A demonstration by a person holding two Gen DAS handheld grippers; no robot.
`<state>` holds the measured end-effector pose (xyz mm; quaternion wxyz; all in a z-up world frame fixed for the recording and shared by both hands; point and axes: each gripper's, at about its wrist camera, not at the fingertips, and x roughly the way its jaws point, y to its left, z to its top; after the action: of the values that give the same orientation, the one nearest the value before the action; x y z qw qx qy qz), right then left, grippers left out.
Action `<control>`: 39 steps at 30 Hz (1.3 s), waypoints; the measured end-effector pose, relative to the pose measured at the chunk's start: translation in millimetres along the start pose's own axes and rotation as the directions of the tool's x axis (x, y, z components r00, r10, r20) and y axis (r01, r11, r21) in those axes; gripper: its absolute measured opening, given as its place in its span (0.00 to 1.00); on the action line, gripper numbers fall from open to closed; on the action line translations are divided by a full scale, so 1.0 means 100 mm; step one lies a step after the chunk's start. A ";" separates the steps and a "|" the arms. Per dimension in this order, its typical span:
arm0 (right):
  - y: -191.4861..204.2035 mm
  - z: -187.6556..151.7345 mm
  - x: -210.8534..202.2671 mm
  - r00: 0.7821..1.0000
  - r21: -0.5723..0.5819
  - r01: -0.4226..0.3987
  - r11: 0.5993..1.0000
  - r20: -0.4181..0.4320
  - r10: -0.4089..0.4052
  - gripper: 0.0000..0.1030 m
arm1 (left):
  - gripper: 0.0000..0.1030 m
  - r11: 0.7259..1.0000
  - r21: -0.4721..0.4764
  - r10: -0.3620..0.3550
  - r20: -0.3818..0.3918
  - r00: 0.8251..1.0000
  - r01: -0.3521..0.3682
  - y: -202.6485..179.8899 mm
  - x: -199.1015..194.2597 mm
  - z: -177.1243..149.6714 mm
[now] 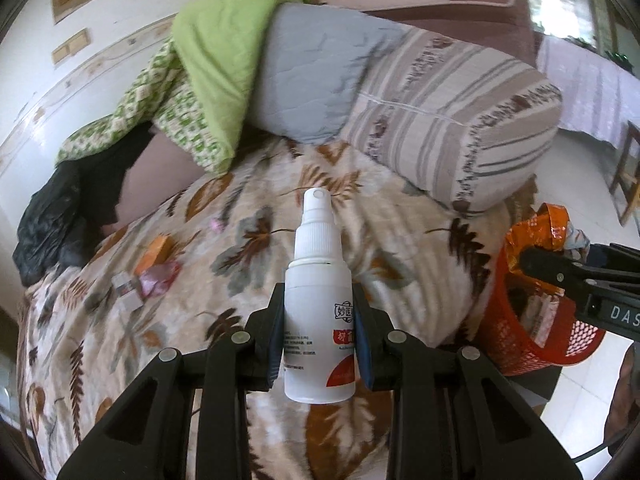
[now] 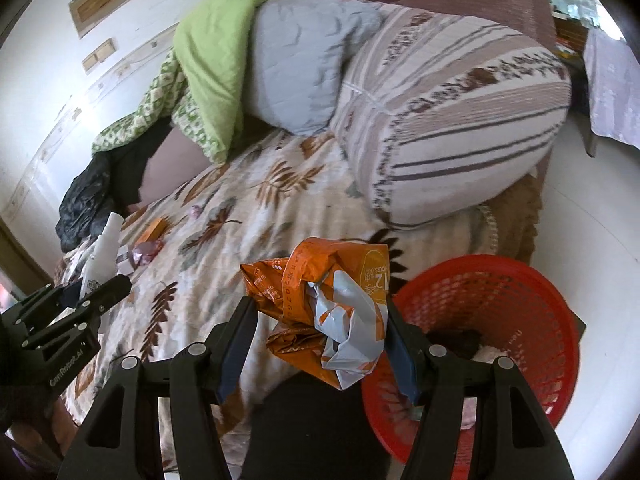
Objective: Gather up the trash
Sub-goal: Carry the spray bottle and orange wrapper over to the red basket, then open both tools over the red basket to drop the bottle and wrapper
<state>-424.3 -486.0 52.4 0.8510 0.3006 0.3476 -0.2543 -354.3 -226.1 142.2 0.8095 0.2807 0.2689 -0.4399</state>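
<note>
My left gripper (image 1: 319, 320) is shut on a white spray bottle (image 1: 318, 280) and holds it upright above the leaf-patterned bedspread (image 1: 248, 216). My right gripper (image 2: 320, 328) is shut on a crumpled orange and silver wrapper (image 2: 332, 300), just left of the red mesh basket (image 2: 532, 292). The basket also shows in the left wrist view (image 1: 500, 344), with the wrapper (image 1: 548, 224) over its rim. On the bed lie an orange box (image 1: 156, 254), a pink wrapper (image 1: 160, 278) and a small grey carton (image 1: 126, 290). The left gripper with the bottle (image 2: 102, 248) shows at the left of the right wrist view.
A striped bolster (image 1: 460, 132), a grey pillow (image 1: 312, 76) and green bedding (image 1: 224, 56) lie at the head of the bed. A black plastic bag (image 1: 48, 224) sits by the wall. A wooden chair (image 1: 628, 176) stands on the white floor at the right.
</note>
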 end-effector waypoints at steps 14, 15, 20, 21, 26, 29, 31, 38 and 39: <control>-0.81 -0.07 -0.28 0.990 0.159 0.128 0.979 0.041 -0.136 0.63 | 0.28 0.974 0.118 -0.192 -0.009 0.981 0.192 -0.81 0.14 0.35; -0.85 -0.08 -0.30 0.989 0.169 0.135 0.976 0.042 -0.144 0.63 | 0.28 0.970 0.123 -0.208 -0.015 0.978 0.208 -0.87 0.15 0.37; -1.06 -0.12 -0.36 0.981 0.204 0.178 0.963 0.035 -0.189 0.63 | 0.28 0.942 0.165 -0.289 -0.043 0.956 0.292 -1.23 0.23 0.47; -1.08 -0.13 -0.36 0.980 0.205 0.184 0.961 0.033 -0.195 0.63 | 0.28 0.933 0.179 -0.309 -0.049 0.950 0.312 -1.32 0.26 0.48; -1.22 -0.17 -0.41 0.977 0.230 0.201 0.952 0.027 -0.213 0.63 | 0.28 0.901 0.203 -0.376 -0.076 0.924 0.383 -1.59 0.34 0.52; -1.30 -0.19 -0.41 0.976 0.248 0.203 0.947 0.024 -0.216 0.64 | 0.28 0.896 0.200 -0.386 -0.090 0.918 0.396 -1.67 0.41 0.53; -1.34 -0.19 -0.39 0.977 0.261 0.198 0.945 0.022 -0.211 0.65 | 0.30 0.899 0.197 -0.382 -0.089 0.920 0.392 -1.69 0.45 0.53; -1.40 -0.19 -0.33 0.978 0.304 0.197 0.932 0.000 -0.207 0.74 | 0.61 0.900 0.164 -0.396 -0.077 0.915 0.404 -1.62 0.46 0.54; -1.40 -0.19 -0.33 0.978 0.307 0.199 0.931 0.000 -0.210 0.74 | 0.63 0.900 0.162 -0.397 -0.075 0.915 0.404 -1.60 0.44 0.53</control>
<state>-543.0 -562.1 19.0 0.7687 0.3865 0.3196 -0.3970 -462.0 -360.8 114.3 0.6686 0.2979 0.2974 -0.6130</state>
